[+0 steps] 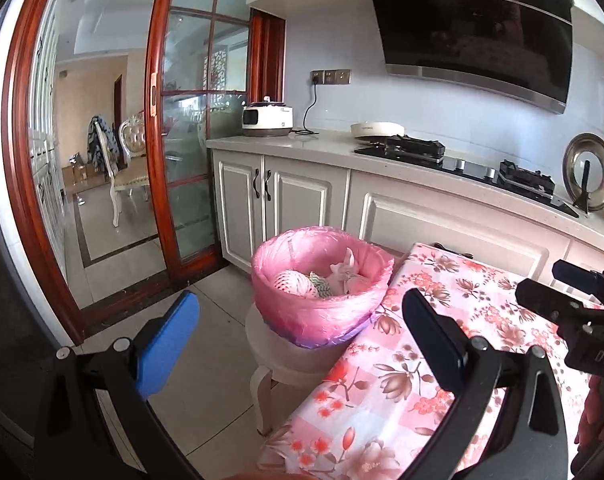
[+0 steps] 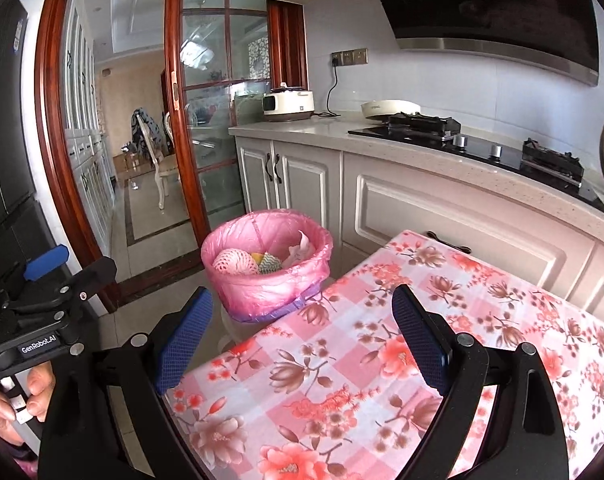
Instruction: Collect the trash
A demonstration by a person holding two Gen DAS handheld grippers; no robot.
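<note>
While both pairs of tongs hover with nothing between their blue pads, the bin (image 1: 321, 284) stands upright on a small white stool (image 1: 278, 364) just beside the far left corner of the bench (image 1: 441, 320), its round mouth facing straight up. It is lined with a crinkled pink bag (image 2: 268, 280) folded down over the rim, and a purple band of the bin's wall shows below the bag's edge. Inside lie a white and pink foam net ball (image 2: 236, 262), a scrap with a green zigzag pattern (image 2: 270, 263), a bit of yellow beside it, and crumpled pale paper (image 2: 302, 250) leaning against the far side. The left tongs (image 1: 302, 340) are released, spread wide, with the bin in view between their pads and one pad over the floor, the other over the bench. The right tongs (image 2: 302, 340) are likewise released, spread above the pink flowered cloth that covers the bench, pointing toward the bin. Behind runs a white kitchen counter (image 1: 325, 148) with a rice cooker (image 1: 268, 118) and a black gas hob (image 1: 461, 168).
</note>
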